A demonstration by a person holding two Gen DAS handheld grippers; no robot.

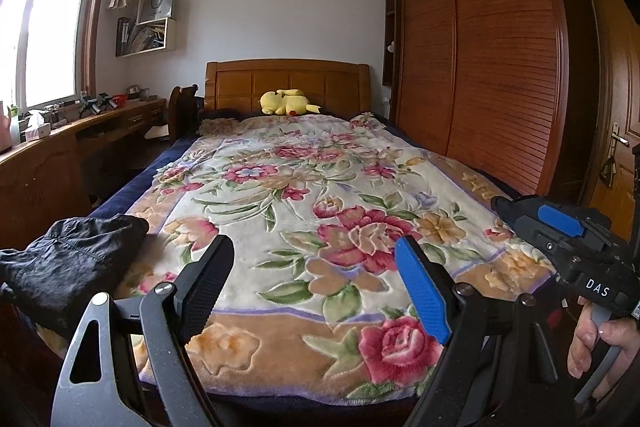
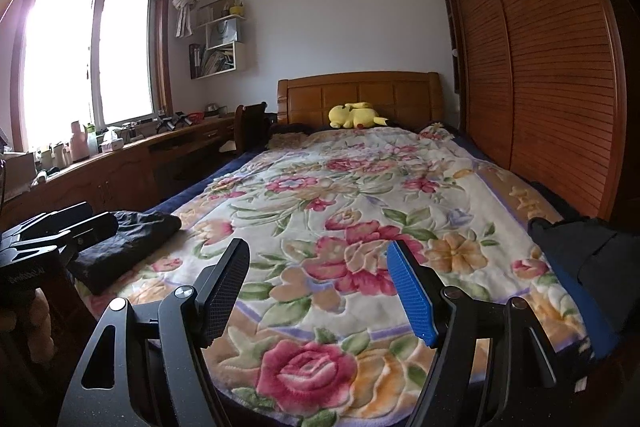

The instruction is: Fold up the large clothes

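Folded black garment [image 1: 72, 259] on floral blanket [image 1: 304, 195]

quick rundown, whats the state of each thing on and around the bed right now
left gripper: open, empty, above the foot of the bed
right gripper: open, empty, above the foot of the bed
black garment: folded, lying on the bed's left edge
dark garment: bunched, at the right edge
floral blanket: spread flat
yellow plush toy: lying by the headboard
wardrobe doors: slid shut
curtain: tied up in a knot
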